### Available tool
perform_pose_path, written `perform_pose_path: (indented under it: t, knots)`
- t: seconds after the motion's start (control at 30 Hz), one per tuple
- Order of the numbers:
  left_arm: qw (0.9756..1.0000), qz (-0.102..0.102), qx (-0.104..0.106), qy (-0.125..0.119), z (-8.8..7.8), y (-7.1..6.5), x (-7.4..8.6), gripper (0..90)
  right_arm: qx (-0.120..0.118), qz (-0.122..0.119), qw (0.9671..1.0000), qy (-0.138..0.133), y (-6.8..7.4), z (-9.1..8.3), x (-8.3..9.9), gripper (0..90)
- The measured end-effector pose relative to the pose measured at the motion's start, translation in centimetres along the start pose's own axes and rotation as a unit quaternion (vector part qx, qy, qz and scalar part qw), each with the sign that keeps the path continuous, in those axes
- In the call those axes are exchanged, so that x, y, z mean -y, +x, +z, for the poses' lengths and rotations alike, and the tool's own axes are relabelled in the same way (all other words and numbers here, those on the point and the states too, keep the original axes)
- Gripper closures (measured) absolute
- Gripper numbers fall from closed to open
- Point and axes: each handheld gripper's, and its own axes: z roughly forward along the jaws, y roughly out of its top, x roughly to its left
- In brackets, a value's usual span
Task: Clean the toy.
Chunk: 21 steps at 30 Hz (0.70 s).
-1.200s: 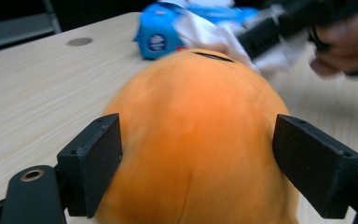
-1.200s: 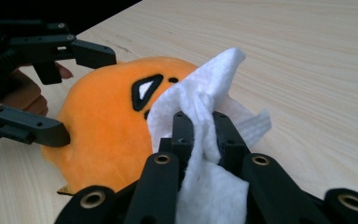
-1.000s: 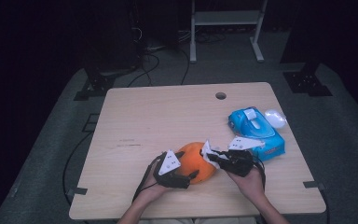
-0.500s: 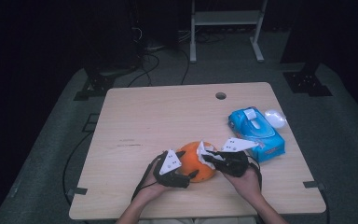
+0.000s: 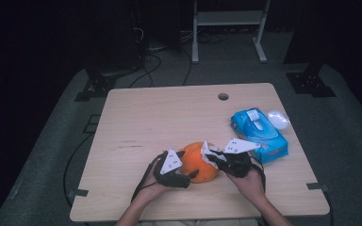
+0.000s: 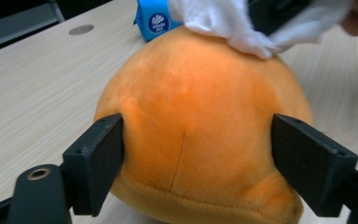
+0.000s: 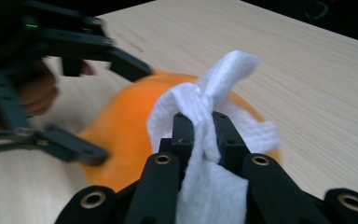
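Note:
An orange plush toy rests on the wooden table near its front edge. My left gripper clamps it from the left, one jaw pressing into each flank, as the left gripper view shows around the plush. From the right, my right gripper is shut on a bunched white wipe. In the right gripper view, the right gripper pinches the wipe, which lies against the top of the toy. The wipe drapes over the toy's crown.
A blue pack of wipes lies right of the hands, with a small white rounded object just behind it. A cable hole sits near the table's far edge. Dark floor with cables and a shelf frame surrounds the table.
The right gripper with the wipe has shifted slightly on top of the toy. The left hand and the toy have stayed put.

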Motion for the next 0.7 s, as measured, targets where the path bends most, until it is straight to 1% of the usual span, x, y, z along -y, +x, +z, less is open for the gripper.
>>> perform_pose_path:
  t: [0.03, 0.07, 0.1, 0.13, 0.17, 0.23, 0.3, 0.33, 0.37, 0.4, 0.43, 0.47, 0.5, 0.53, 0.6, 0.63, 0.67, 0.7]
  knots:
    - [0.9999, -0.008, -0.008, -0.003, -0.1, 0.2, -0.1, 18.2, 0.008, 0.002, 1.0000, 0.002, -0.4, -0.1, 0.2, 80.4]
    - [0.9994, -0.028, -0.020, 0.001, 0.0, 0.4, -0.2, 13.8, 0.015, 0.002, 0.9999, 0.006, -0.8, -0.1, 0.5, 80.4]
    - [0.9987, -0.044, -0.025, 0.005, 0.1, 0.6, -0.3, 9.8, 0.016, 0.009, 0.9998, 0.005, -1.2, -0.2, 0.7, 80.4]
    - [0.9986, -0.047, -0.023, 0.006, 0.2, 0.6, -0.2, 9.3, 0.013, 0.020, 0.9997, 0.005, -1.4, -0.3, 0.8, 80.4]
    - [0.9989, -0.043, -0.018, 0.010, 0.4, 0.5, -0.1, 9.6, 0.012, 0.021, 0.9997, 0.004, -1.3, -0.3, 0.7, 80.4]
    - [0.9995, -0.024, -0.016, 0.013, 0.6, 0.0, 0.0, 14.5, 0.007, 0.014, 0.9999, 0.002, -0.7, -0.3, 0.5, 80.4]
    - [0.9998, -0.005, -0.014, 0.014, 0.5, -0.7, -0.4, 19.3, -0.007, 0.003, 1.0000, -0.003, 0.5, 0.0, 0.0, 80.3]
    - [0.9998, 0.006, -0.014, 0.014, 0.6, -1.1, -0.5, 20.7, -0.022, 0.001, 0.9997, -0.006, 1.1, 0.2, -0.2, 80.3]
    - [0.9996, 0.018, -0.014, 0.018, 0.6, -1.5, -0.6, 21.4, -0.032, -0.006, 0.9994, -0.007, 1.7, 0.5, -0.4, 80.3]
    - [0.9992, 0.029, -0.014, 0.022, 0.6, -1.7, -0.7, 23.1, -0.026, -0.038, 0.9989, -0.001, 2.4, 0.7, -0.7, 80.3]
    - [0.9992, 0.032, -0.013, 0.021, 0.5, -1.7, -0.7, 23.1, -0.026, -0.038, 0.9989, -0.001, 2.4, 0.7, -0.7, 80.3]
    - [0.9995, 0.028, -0.006, 0.015, 0.4, -1.7, -0.8, 23.3, -0.023, -0.038, 0.9990, -0.001, 2.3, 0.6, -0.8, 80.4]
    - [0.9996, 0.028, -0.001, 0.011, 0.2, -1.6, -0.8, 23.3, -0.019, -0.029, 0.9994, -0.005, 1.8, 0.3, -0.7, 80.4]
    - [0.9997, 0.022, -0.006, 0.007, 0.2, -1.5, -0.9, 22.6, -0.012, -0.021, 0.9997, -0.004, 1.3, 0.0, -0.6, 80.4]
    - [0.9997, -0.009, -0.022, 0.000, 0.2, -0.9, -0.9, 14.9, 0.005, -0.017, 0.9998, 0.001, 0.4, -0.3, -0.3, 80.4]
    - [0.9992, -0.028, -0.028, 0.002, 0.4, -0.6, -0.8, 10.2, 0.004, -0.010, 0.9999, 0.005, 0.0, -0.3, -0.1, 80.6]
    - [0.9987, -0.044, -0.024, 0.002, 0.5, -0.4, -0.6, 9.4, 0.002, -0.006, 0.9999, 0.008, -0.2, -0.4, 0.1, 80.6]
    - [0.9985, -0.052, -0.016, 0.007, 0.7, -0.3, -0.4, 9.6, 0.002, -0.006, 0.9999, 0.008, -0.2, -0.3, 0.2, 80.6]
